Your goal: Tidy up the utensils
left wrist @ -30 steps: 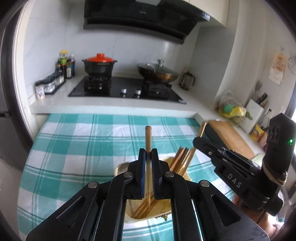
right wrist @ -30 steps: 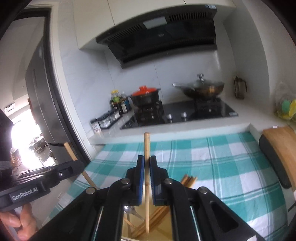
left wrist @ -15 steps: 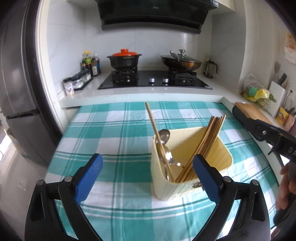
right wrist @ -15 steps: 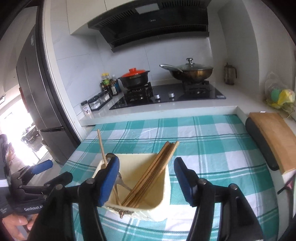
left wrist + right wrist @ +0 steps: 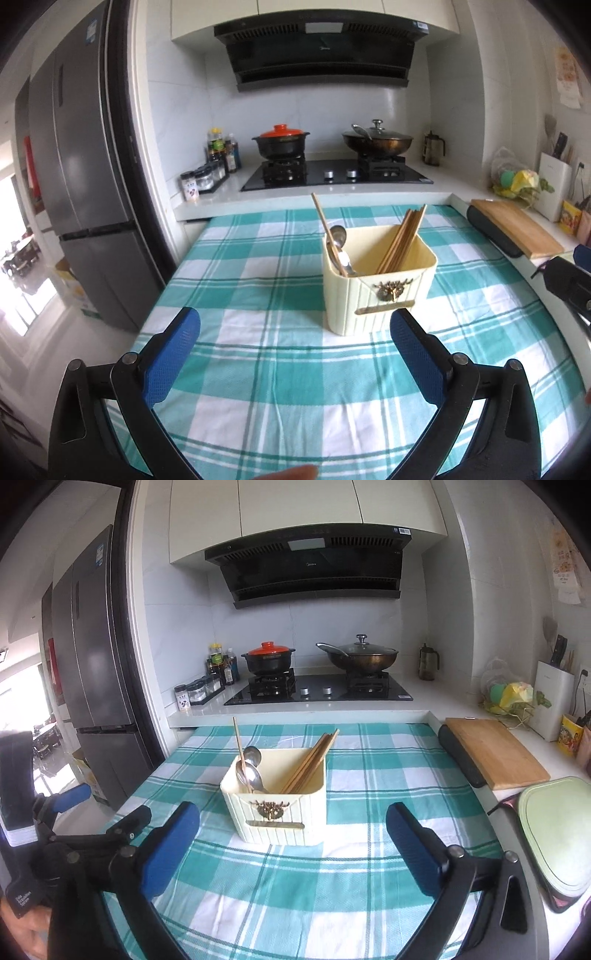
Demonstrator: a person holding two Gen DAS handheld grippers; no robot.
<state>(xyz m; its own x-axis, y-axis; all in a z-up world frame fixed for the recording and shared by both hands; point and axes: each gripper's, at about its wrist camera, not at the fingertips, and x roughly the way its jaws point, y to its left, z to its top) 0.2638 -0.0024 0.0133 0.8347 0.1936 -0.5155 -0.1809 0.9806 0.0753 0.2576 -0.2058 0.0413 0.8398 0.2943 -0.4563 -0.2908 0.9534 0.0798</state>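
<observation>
Both claws empty. My left claw (image 5: 295, 343) gapes wide with only cloth between its pads; my right claw (image 5: 293, 829) has just been opening and grips nothing. The cream holder (image 5: 277, 805) stands mid-worktop (image 5: 369, 886) on the checked cloth. Inside it: spoons (image 5: 251, 768) and one lone chopstick (image 5: 239, 746) on the left, the chopstick bundle (image 5: 310, 762) on the right. Sorting looks done. Next, I judge: a check for strays.
</observation>
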